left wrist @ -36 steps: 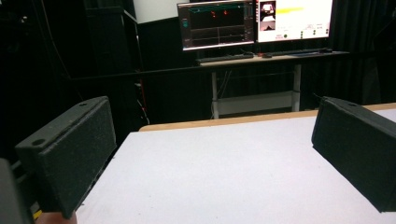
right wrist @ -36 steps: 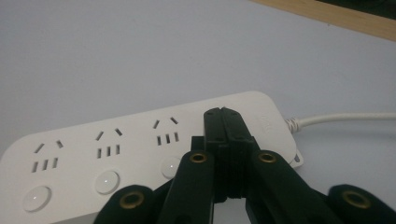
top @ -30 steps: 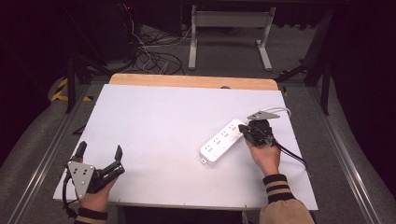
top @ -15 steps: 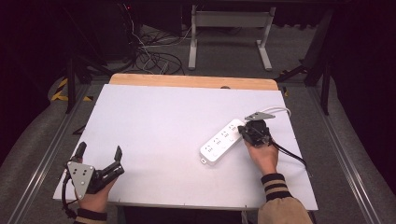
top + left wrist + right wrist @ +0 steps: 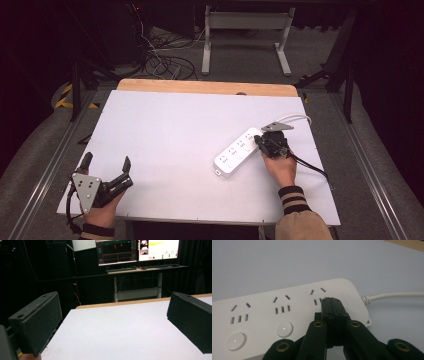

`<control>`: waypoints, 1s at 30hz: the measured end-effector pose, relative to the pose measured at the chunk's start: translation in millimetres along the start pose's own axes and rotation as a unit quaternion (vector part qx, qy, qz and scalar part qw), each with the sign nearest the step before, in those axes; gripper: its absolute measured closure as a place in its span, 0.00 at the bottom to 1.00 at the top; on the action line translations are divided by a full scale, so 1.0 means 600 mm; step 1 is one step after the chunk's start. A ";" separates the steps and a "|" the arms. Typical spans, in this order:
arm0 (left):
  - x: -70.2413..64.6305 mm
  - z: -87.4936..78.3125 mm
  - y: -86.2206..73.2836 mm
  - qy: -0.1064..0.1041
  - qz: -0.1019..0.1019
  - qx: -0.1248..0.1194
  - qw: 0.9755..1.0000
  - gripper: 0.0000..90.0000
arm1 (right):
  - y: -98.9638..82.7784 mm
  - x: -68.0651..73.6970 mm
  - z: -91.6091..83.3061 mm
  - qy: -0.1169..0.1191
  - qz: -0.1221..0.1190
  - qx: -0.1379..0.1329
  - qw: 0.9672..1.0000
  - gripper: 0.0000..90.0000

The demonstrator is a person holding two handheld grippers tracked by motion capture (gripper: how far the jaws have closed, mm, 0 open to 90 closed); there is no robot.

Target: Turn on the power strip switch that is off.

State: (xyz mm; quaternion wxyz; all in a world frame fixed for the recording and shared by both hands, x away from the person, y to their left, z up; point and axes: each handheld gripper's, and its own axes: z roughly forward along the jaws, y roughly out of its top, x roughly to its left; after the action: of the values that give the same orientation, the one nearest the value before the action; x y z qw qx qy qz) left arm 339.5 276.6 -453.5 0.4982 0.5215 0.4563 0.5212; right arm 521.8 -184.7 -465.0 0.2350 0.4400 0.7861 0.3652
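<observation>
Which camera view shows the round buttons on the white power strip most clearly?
The right gripper view: two round buttons on the power strip appear large, just beyond the right gripper. In the high view the power strip is small, its buttons too small to tell.

Dark room, grey floor (image 5: pixel 380 165) (monitors (image 5: pixel 137 251) lit behind)

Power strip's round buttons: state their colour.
White, like the white plastic power strip itself; the round buttons show best in the right gripper view.
</observation>
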 end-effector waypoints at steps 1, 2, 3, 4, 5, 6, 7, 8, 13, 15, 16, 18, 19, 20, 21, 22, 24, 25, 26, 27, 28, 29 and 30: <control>0.000 0.000 0.000 0.000 0.000 0.000 1.000 0.00 | 0.000 0.000 0.000 0.000 0.000 0.000 1.000 1.00; 0.000 0.000 0.000 0.000 0.000 0.000 1.000 0.00 | -0.001 0.000 0.000 -0.001 0.000 -0.001 1.000 1.00; 0.000 0.000 0.000 0.000 0.001 0.000 1.000 0.00 | -0.001 0.000 0.000 0.001 0.003 -0.002 1.000 1.00; 0.000 0.000 0.000 0.000 0.001 0.000 1.000 0.00 | -0.003 -0.001 0.000 0.001 0.005 -0.005 1.000 1.00; -0.001 0.000 0.001 0.001 0.001 0.000 1.000 0.00 | -0.003 -0.001 0.000 0.001 0.004 -0.006 1.000 1.00; -0.001 -0.001 0.001 0.001 0.001 -0.001 1.000 0.00 | -0.003 -0.001 0.000 0.001 0.003 -0.006 1.000 1.00; -0.001 -0.001 0.001 0.000 0.003 -0.001 1.000 0.00 | -0.003 -0.001 0.000 0.002 0.004 -0.006 1.000 1.00; -0.001 -0.001 0.001 0.001 0.003 -0.001 1.000 0.00 | -0.003 -0.001 0.000 0.001 0.003 -0.006 1.000 1.00; -0.001 0.000 0.001 0.000 0.002 -0.001 1.000 0.00 | -0.003 -0.002 0.000 0.004 0.006 -0.006 1.000 1.00; -0.001 -0.001 0.001 0.000 0.002 -0.001 1.000 0.00 | -0.003 -0.002 0.000 0.004 0.007 -0.005 1.000 1.00; -0.001 -0.001 0.001 0.000 0.002 -0.001 1.000 0.00 | -0.003 -0.002 0.000 0.004 0.007 -0.005 1.000 1.00; -0.001 -0.001 0.001 0.001 0.001 -0.001 1.000 0.00 | -0.003 -0.002 0.000 0.003 0.008 -0.005 1.000 1.00; -0.001 -0.001 0.001 0.001 0.001 -0.001 1.000 0.00 | -0.003 -0.002 0.000 0.003 0.007 -0.006 1.000 1.00; -0.001 -0.001 0.001 0.000 0.001 -0.001 1.000 0.00 | -0.004 -0.002 0.000 0.003 0.007 -0.006 1.000 1.00; -0.001 -0.001 0.001 0.001 0.001 0.000 1.000 0.00 | -0.004 -0.002 0.000 0.004 0.008 -0.006 1.000 1.00; -0.001 0.000 0.000 0.000 0.001 0.000 1.000 0.00 | -0.004 -0.002 0.001 0.004 0.009 -0.006 1.000 1.00; -0.001 0.000 0.000 0.001 0.002 0.000 1.000 0.00 | -0.004 -0.003 0.001 0.005 0.010 -0.007 1.000 1.00; -0.001 0.000 0.001 0.000 0.002 -0.001 1.000 0.00 | -0.005 -0.002 0.000 0.004 0.011 -0.007 1.000 1.00; -0.001 0.000 0.001 0.000 0.003 0.000 1.000 0.00 | -0.005 -0.002 0.000 0.004 0.011 -0.008 1.000 1.00; -0.001 0.000 0.000 -0.001 0.002 0.000 1.000 0.00 | -0.006 -0.002 0.001 0.004 0.013 -0.009 1.000 1.00; -0.001 0.000 0.000 -0.001 0.002 0.000 1.000 0.00 | -0.006 -0.002 0.001 0.004 0.013 -0.009 1.000 1.00; -0.001 0.000 0.000 0.000 0.003 -0.001 1.000 0.00 | -0.006 -0.002 0.001 0.004 0.013 -0.010 1.000 1.00; -0.001 -0.001 0.000 0.000 0.003 0.000 1.000 0.00 | -0.008 -0.001 0.001 0.002 0.011 -0.013 1.000 1.00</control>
State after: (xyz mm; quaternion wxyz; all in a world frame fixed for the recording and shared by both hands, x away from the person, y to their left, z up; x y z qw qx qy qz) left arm 339.1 276.2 -453.3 0.4971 0.5228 0.4546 0.5224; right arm 520.2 -186.9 -469.0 0.2347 0.4448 0.7767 0.3792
